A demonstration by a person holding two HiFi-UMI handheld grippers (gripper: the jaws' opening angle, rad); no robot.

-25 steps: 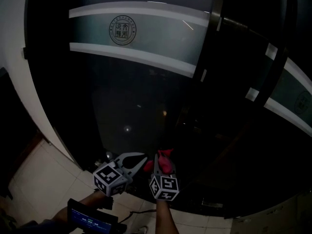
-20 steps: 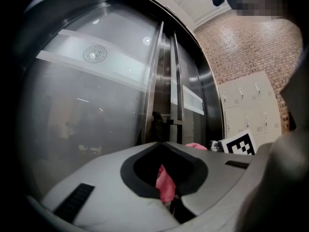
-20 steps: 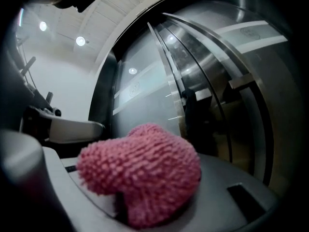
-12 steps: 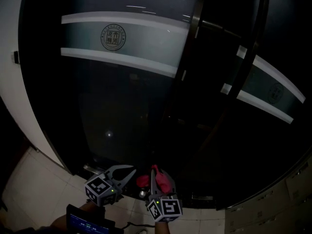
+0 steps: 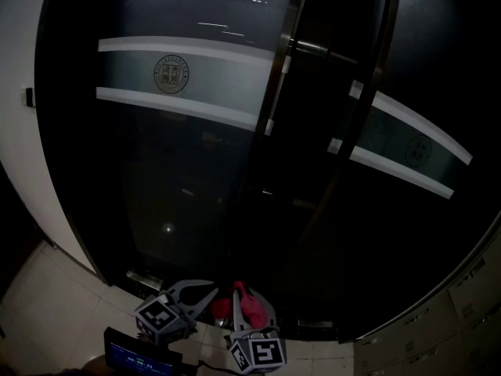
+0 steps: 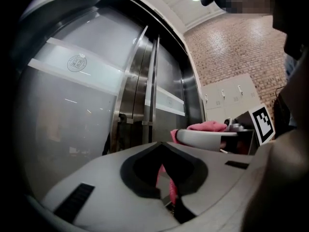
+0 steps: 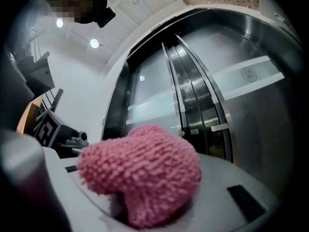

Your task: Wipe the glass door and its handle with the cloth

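since the head view has swung and tipped over the last second, the glass door now sits differently in frame: its upright metal handle, then toward the upper right, stands near the middle, and more of the second leaf shows at the right. item, both grippers: sunk toward the bottom of the view over that second, low by the door's bottom edge, apart from the glass so far as the dark picture allows. item, right gripper: jaws clamped on the cloth, as before. item, left gripper: jaw tips pressed together on nothing; a pink sliver shows through the hollow behind the tips, probably the cloth beyond, not certain. reading for the task: no wiping contact is visible; the person seems to be squaring up to the door, with glass and handle alike yet to be touched, and the handle well above the cloth. item, cloth: pink, knobbly looped pile, bunched into a rounded wad that bulges up past the jaws; looks soft, likely to flatten readily against the pane. item, door: dark glass crossed by a pale frosted band bearing a round emblem; smears or dust cannot be judged in this light.
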